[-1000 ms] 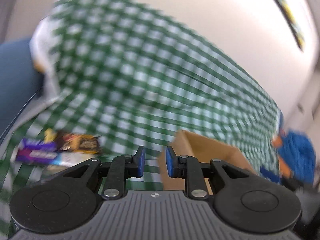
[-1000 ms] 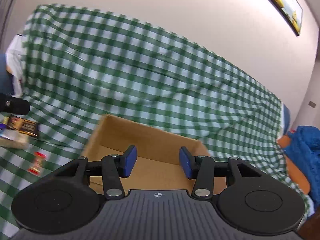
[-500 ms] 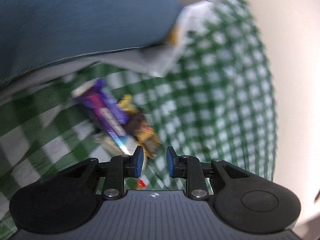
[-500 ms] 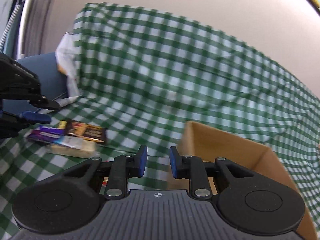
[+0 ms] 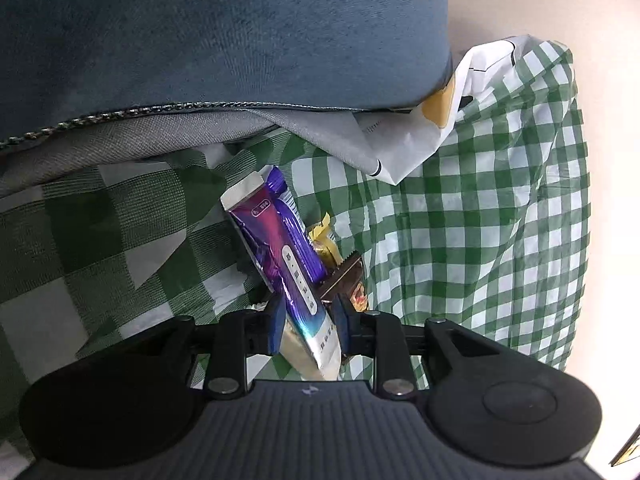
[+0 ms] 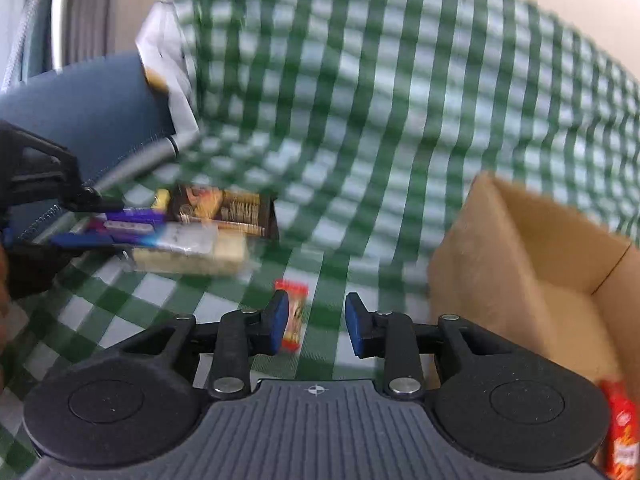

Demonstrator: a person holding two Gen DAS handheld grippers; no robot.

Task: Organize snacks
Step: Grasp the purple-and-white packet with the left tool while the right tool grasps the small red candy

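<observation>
In the left wrist view my left gripper [image 5: 306, 322] has its blue pads on both sides of a purple snack packet [image 5: 280, 256] lying on the green checked cloth [image 5: 480, 220]; a brown packet [image 5: 344, 276] and a yellow one [image 5: 324, 240] lie just beyond. In the right wrist view my right gripper [image 6: 316, 324] is open above a small red snack [image 6: 294, 312]. The left gripper [image 6: 60, 236] shows at the left, at the purple packet [image 6: 128, 224], with a pale cracker pack [image 6: 192, 252] and the brown packet [image 6: 228, 208] beside it.
An open cardboard box [image 6: 540, 260] stands on the cloth to the right, with a red packet [image 6: 620, 436] by its near corner. A blue cushion [image 5: 220, 32] and a white bag [image 5: 440, 128] lie behind the snacks.
My left gripper swung left and came down onto the purple packet, its pads now around it. My right gripper turned left away from the box and opened wider over the red snack.
</observation>
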